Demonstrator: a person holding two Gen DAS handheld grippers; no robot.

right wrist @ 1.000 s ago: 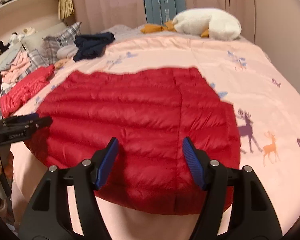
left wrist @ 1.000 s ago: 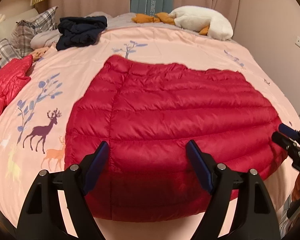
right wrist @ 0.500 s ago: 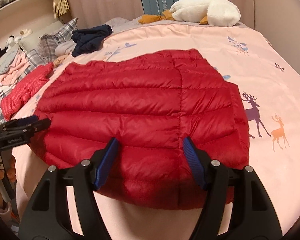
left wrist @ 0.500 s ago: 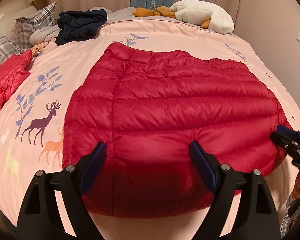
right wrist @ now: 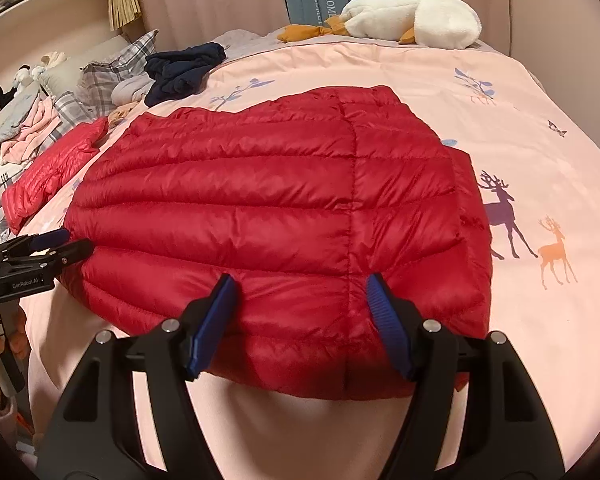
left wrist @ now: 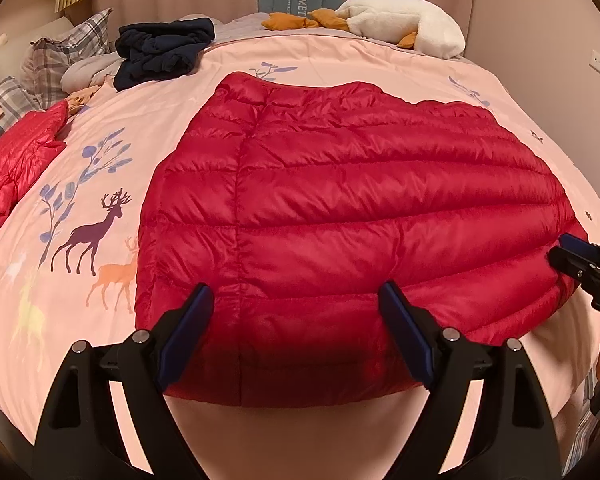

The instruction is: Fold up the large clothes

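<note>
A red quilted down jacket (left wrist: 340, 208) lies spread flat on the pink bed cover (left wrist: 80, 168); it also shows in the right wrist view (right wrist: 268, 208). My left gripper (left wrist: 296, 320) is open and empty, hovering over the jacket's near edge toward its left side. My right gripper (right wrist: 300, 312) is open and empty over the near edge toward the jacket's right side. Each gripper shows at the edge of the other's view: the right one (left wrist: 580, 260), the left one (right wrist: 44, 252).
A second red jacket (left wrist: 16, 164) lies at the left of the bed. A dark navy garment (left wrist: 160, 50), plaid pillows (left wrist: 60, 56) and a white plush goose (left wrist: 404, 24) sit at the far end. A wall is on the right.
Both grippers have moved forward and lower toward the jacket's near edge. Both stay open. The jacket has not moved.
</note>
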